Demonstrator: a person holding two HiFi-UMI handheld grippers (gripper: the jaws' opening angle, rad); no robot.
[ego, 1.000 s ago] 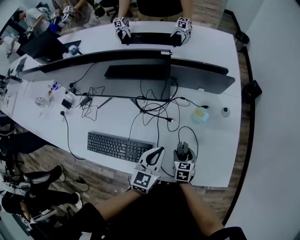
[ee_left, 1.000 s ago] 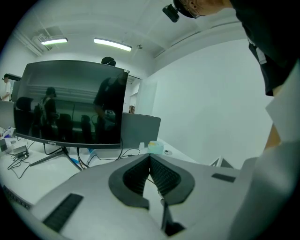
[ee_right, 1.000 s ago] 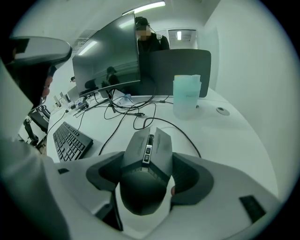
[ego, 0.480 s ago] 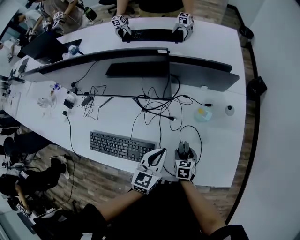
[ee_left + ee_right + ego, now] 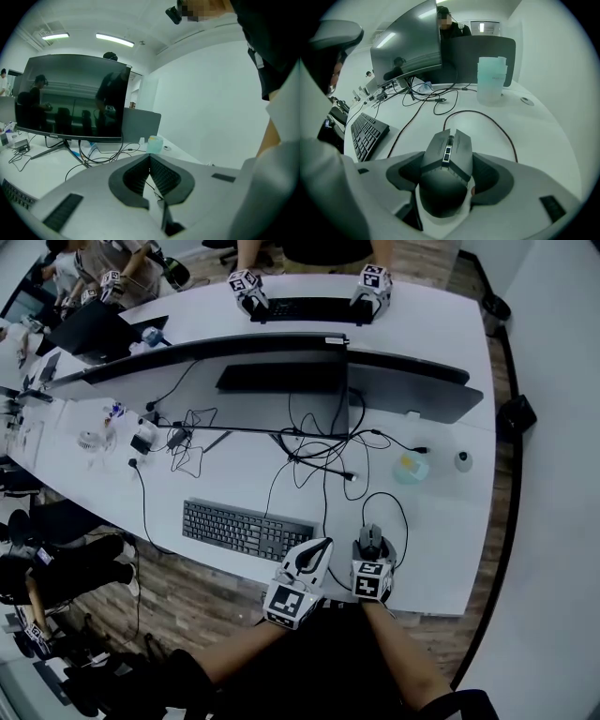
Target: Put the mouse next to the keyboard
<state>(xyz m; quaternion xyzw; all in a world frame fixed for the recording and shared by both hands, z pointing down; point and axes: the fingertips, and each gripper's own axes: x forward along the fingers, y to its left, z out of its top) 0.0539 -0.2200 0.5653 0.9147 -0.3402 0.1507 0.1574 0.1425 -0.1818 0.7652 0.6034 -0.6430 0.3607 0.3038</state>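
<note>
The right gripper (image 5: pixel 449 174) clamps the mouse (image 5: pixel 449 150) near the front edge of the desk (image 5: pixel 441 521), the mouse's long axis toward 12 o'clock. The keyboard (image 5: pixel 246 530) lies at 9 o'clock from it, beyond the left gripper (image 5: pixel 319 547), whose jaws are together and empty.

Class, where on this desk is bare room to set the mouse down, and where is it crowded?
Bare: the desk between keyboard and monitor, and right of the mouse below the cup. Crowded: the cable tangle behind; one cable crosses the narrow gap by the keyboard's right end.
</note>
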